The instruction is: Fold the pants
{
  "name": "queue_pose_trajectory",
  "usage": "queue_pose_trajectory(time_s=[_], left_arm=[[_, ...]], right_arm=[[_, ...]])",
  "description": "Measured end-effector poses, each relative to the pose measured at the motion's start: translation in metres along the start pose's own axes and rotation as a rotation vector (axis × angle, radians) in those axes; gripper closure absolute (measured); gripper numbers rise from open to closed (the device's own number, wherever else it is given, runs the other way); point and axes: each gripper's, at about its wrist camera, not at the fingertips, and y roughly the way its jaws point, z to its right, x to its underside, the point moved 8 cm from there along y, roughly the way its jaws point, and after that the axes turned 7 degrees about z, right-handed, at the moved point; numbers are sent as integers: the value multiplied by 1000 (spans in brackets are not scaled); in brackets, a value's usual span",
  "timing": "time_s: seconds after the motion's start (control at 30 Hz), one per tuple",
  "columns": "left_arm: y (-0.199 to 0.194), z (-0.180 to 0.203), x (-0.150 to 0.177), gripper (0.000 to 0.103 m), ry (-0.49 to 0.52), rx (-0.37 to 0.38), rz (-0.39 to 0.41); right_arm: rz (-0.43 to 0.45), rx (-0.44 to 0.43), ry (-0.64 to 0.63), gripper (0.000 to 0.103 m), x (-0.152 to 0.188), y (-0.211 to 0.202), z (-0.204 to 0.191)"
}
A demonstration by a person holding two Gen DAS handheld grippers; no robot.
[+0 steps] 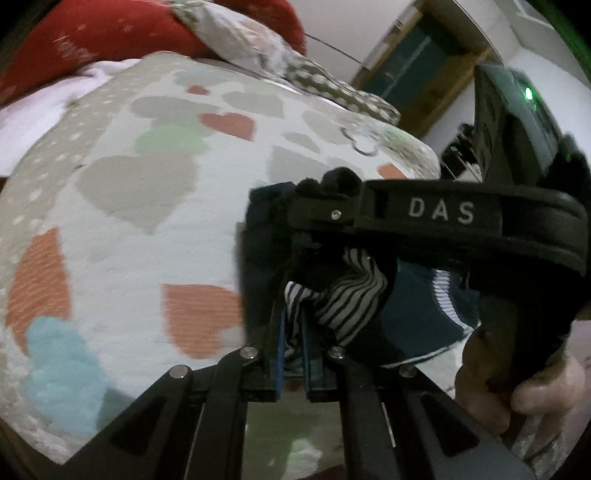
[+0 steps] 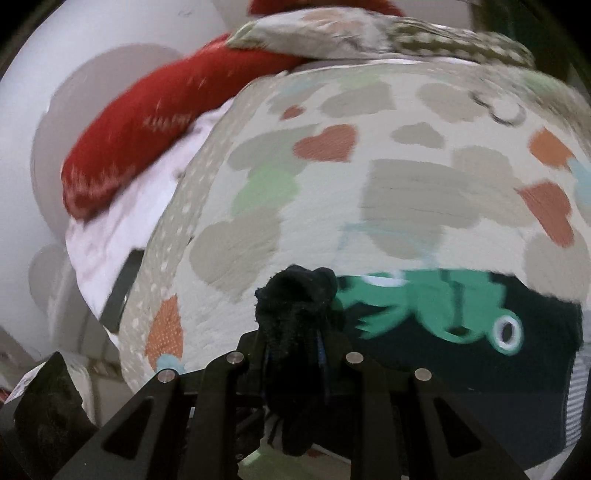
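Observation:
The pants are dark navy with a green frog print point(image 2: 443, 314) and a black-and-white striped lining point(image 1: 343, 295). They lie at the near right of a bed. My left gripper point(image 1: 293, 339) is shut on a bunch of the dark and striped cloth. My right gripper point(image 2: 295, 332) is shut on a dark bunched edge of the pants point(image 2: 295, 295), lifted off the bedspread. In the left wrist view the other gripper's black body marked DAS point(image 1: 439, 214) and the hand holding it point(image 1: 517, 384) are close on the right, just above the cloth.
The bedspread point(image 1: 147, 206) is white with grey, orange, green and blue hearts. A red pillow point(image 2: 147, 122) and a patterned pillow point(image 2: 369, 33) lie at the far end. A white wall is at the left in the right wrist view.

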Motion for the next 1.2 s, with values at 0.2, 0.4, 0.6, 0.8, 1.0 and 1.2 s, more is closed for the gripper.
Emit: queue_pose_trajectory(time_s=[0.2,0.4,0.6,0.8,1.0,1.2], left_arm=[[16,44,14,97,76,29,-62],[6,40,8,88,48,25,-71],[16,23,-2,80,27,-60,-68],[44,19,24,76,57,-109,-149],[30,21,21,62,92,-122,-151],[7,30,16,45,192,-222,-98]], right_arm=[[63,21,148,75,6,-24,77],[175,97,214,64,8,-59,129],[267,-86,267,74,-6,-88,113],[155,-183,306,74,6,-39,92],[182,-4,307,74,12,-28,119],[300,52,298,69,22,-82,140]])
